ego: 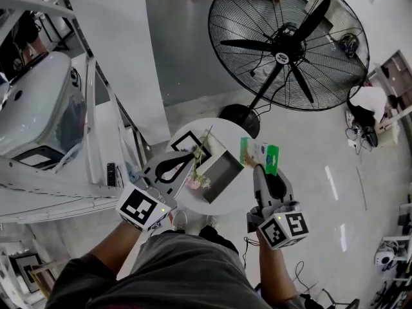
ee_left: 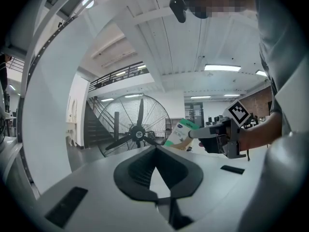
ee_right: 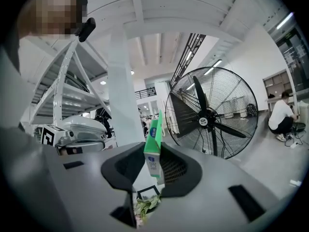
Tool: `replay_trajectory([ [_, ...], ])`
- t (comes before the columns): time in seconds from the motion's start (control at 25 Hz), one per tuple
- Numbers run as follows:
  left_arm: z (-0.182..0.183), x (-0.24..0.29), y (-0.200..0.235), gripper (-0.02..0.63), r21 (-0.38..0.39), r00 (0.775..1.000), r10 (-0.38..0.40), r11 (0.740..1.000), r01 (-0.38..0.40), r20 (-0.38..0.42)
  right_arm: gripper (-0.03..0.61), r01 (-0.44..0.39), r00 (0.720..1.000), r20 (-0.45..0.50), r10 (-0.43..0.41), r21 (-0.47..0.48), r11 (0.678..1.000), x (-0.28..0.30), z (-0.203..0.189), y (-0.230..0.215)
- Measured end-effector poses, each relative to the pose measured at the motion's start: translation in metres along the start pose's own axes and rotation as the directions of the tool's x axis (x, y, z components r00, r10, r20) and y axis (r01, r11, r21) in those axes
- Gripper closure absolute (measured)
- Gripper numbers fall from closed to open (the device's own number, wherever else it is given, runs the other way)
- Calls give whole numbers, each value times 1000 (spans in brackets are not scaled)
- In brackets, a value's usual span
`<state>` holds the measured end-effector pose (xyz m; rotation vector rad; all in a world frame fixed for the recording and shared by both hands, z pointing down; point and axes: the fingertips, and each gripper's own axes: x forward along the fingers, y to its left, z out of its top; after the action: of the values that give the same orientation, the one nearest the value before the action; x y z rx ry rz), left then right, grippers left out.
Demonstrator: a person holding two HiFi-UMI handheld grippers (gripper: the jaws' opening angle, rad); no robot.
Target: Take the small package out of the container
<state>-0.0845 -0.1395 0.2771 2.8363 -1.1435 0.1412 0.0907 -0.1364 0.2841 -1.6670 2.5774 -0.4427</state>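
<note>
A big floor fan (ego: 286, 50) stands beside the round table (ego: 215, 129).

The container (ego: 222, 172) is set on the round tabletop (ego: 220, 129), with the flowers (ego: 198, 181) just beside it at its left. The small package (ego: 259, 154) is held right of the container in the right claw (ego: 257, 168). The fan (ego: 286, 44) is placed behind the tabletop.

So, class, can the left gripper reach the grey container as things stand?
Probably yes: the left gripper hangs right beside the container, with only flowers near its tips; the right gripper holds the package off to the other side.
</note>
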Motion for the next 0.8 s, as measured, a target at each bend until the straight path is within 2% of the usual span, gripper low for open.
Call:
replay_trajectory([
  [0.8, 7, 4, -15, 600, -14, 1000, 4, 1000, -5, -10, 476, -24, 1000, 0, 24, -12, 1000, -13, 10, 1],
])
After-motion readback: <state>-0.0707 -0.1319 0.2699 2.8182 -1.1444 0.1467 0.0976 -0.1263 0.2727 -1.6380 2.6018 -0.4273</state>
